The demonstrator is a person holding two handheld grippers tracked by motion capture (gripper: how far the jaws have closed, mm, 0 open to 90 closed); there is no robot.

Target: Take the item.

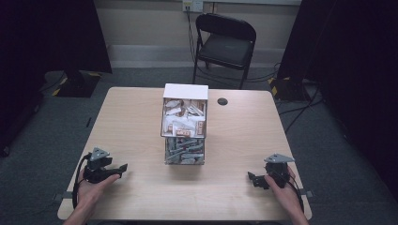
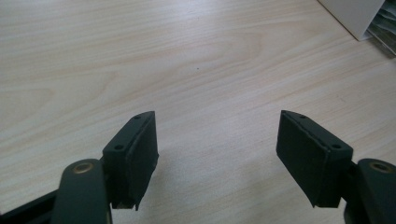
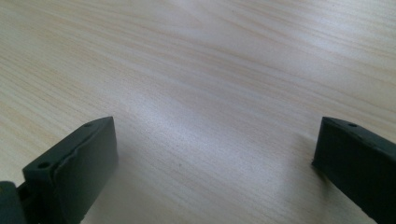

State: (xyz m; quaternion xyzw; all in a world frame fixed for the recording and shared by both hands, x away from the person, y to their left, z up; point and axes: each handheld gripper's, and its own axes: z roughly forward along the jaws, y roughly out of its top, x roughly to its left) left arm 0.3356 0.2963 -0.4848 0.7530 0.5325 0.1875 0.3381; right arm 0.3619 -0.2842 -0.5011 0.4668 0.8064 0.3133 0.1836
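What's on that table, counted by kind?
Hand-held grippers: 2, left gripper and right gripper
Box of packets: 1, box
Small dark round spot on the table top: 1, spot
Total: 4

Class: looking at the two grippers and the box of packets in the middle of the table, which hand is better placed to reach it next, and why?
Probably the left gripper: its open, empty jaws aim toward the box, whose corner shows ahead of them. The right gripper is also open and empty.
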